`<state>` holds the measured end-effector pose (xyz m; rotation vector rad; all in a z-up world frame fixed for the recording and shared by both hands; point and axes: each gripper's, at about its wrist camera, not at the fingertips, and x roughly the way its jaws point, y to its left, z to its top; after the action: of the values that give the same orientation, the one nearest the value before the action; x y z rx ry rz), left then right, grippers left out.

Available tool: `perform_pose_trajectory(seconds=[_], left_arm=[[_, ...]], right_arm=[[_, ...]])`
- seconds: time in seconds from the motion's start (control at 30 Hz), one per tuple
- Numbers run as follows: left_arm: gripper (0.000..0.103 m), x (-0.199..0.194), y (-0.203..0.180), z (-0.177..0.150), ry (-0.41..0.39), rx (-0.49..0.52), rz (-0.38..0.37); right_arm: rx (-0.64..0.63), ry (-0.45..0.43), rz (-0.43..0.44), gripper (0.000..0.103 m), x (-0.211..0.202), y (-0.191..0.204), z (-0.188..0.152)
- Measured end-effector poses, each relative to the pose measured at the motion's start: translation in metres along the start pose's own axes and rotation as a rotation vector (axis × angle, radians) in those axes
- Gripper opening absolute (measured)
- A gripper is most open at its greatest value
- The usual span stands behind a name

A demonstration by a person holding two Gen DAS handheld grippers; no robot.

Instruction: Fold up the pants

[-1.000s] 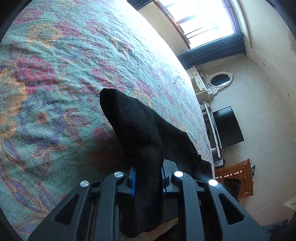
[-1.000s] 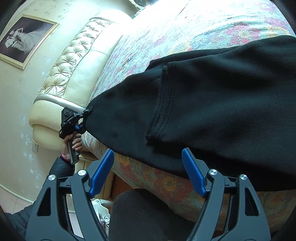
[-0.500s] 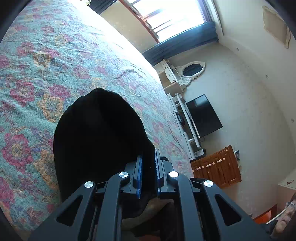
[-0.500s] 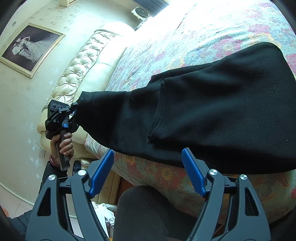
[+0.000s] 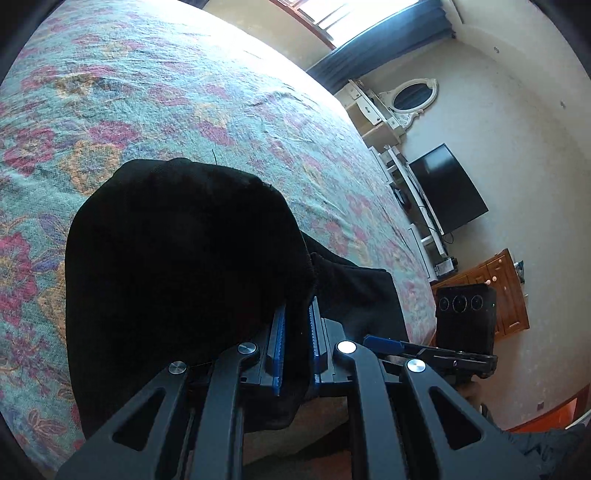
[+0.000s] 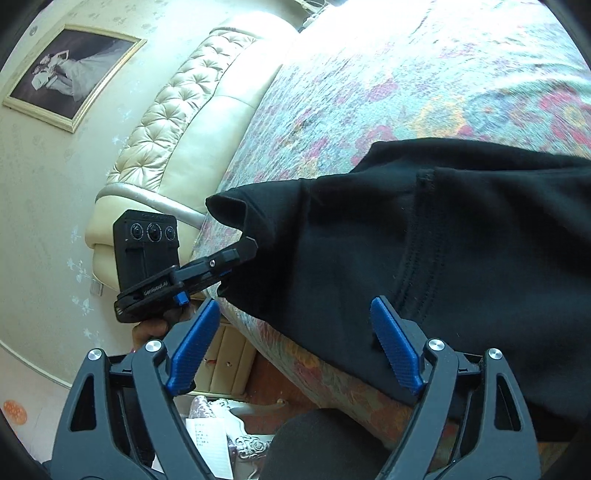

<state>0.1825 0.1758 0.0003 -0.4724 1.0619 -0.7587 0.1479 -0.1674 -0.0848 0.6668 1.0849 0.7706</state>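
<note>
Black pants lie along the near edge of the floral bed. My left gripper is shut on one end of the pants, which bunches up in front of it and hides the bed behind. In the right wrist view the left gripper holds that end up at the bed's edge. My right gripper is open and empty, just in front of the pants' lower edge. It also shows in the left wrist view at the right.
The floral bedspread stretches away behind the pants. A cream tufted headboard stands at the left. A TV, a wooden cabinet and a window are beyond the bed. My knee is below the right gripper.
My left gripper has carried its end of the pants toward my right gripper, so the cloth is shorter and bunched. The right gripper stays open and has moved closer.
</note>
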Motion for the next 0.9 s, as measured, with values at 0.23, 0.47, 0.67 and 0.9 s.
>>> perform_pose_trajectory(seconds=[0.23, 0.47, 0.67, 0.9], left_arm=[[0.011, 0.011, 0.003, -0.013, 0.003, 0.027, 0.02], [0.011, 0.026, 0.002, -0.02, 0.035, 0.08, 0.046], [0.011, 0.036, 0.003, -0.021, 0.055, 0.111, 0.066], [0.04, 0.02, -0.023, -0.031, -0.005, 0.245, 0.105]], right_arm=[[-0.096, 0.071, -0.097, 0.087, 0.062, 0.029, 0.04], [-0.132, 0.15, -0.163, 0.09, 0.105, 0.031, 0.045], [-0.118, 0.163, -0.112, 0.051, 0.123, 0.031, 0.044], [-0.001, 0.094, 0.033, 0.008, 0.092, 0.023, 0.053]])
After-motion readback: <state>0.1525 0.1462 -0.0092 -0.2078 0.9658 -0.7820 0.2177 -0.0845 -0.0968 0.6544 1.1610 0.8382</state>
